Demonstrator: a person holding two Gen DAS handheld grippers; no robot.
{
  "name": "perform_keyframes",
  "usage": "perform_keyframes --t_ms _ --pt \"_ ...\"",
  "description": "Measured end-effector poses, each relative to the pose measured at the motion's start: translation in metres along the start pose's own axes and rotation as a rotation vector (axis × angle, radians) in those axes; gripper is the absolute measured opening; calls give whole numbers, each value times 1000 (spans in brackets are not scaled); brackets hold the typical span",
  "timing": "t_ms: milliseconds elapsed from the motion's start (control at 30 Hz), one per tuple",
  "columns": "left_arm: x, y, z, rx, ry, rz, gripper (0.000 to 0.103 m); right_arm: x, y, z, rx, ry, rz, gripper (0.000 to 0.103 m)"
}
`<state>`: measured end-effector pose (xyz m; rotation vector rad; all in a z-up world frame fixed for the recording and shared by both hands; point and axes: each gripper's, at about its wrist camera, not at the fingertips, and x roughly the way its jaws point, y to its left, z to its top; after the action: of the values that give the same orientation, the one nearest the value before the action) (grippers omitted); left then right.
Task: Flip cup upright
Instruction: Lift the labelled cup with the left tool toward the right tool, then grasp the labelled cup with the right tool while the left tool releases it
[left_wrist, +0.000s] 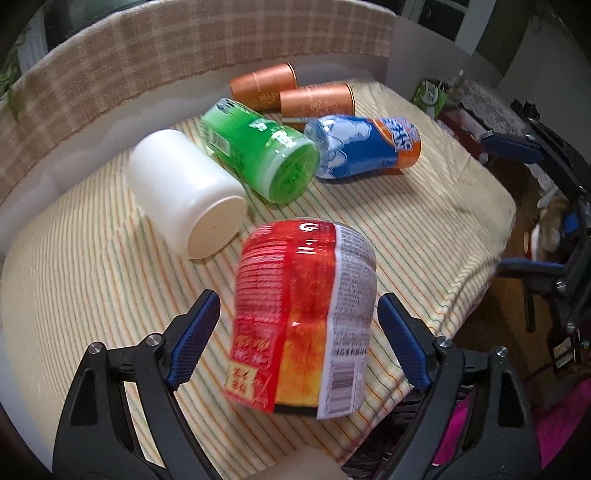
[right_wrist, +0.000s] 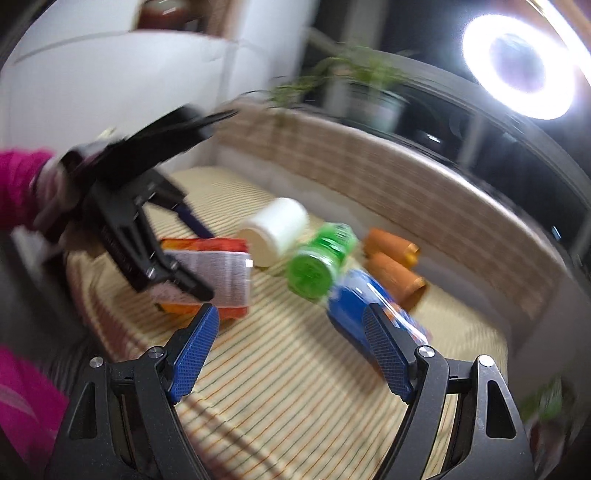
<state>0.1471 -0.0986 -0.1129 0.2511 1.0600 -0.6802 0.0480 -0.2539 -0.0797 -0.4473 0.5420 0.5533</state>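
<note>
A red and orange wrapped cup (left_wrist: 301, 314) lies on its side on the striped cloth (left_wrist: 92, 295), its base end pointing away. My left gripper (left_wrist: 297, 334) is open, with its blue fingers on either side of the cup and not touching it. The cup also shows in the right wrist view (right_wrist: 221, 273), with the left gripper (right_wrist: 195, 258) around it. My right gripper (right_wrist: 290, 350) is open and empty, hovering above the cloth (right_wrist: 288, 387) to the right of the cup.
Other containers lie on their sides behind: a white jar (left_wrist: 184, 195), a green jar (left_wrist: 262, 155), a blue and orange cup (left_wrist: 365, 147) and two copper cups (left_wrist: 291, 92). The table edge drops off at right. A ring light (right_wrist: 521, 66) glares.
</note>
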Motion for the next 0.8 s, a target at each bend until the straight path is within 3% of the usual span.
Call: perform_keyframes --t_ms 200,400,600,800 --pt "-36 14 -19 -77 -70 20 90 13 30 21 -320 35 140 80" --pt "-69 18 -68 -172 -104 73 90 34 66 30 -633 97 259 80" --pt "-92 22 -116 -295 -126 107 90 56 90 30 -907 131 276 80" --pt "-100 31 -142 -407 -138 110 90 74 106 19 -1124 174 292 80"
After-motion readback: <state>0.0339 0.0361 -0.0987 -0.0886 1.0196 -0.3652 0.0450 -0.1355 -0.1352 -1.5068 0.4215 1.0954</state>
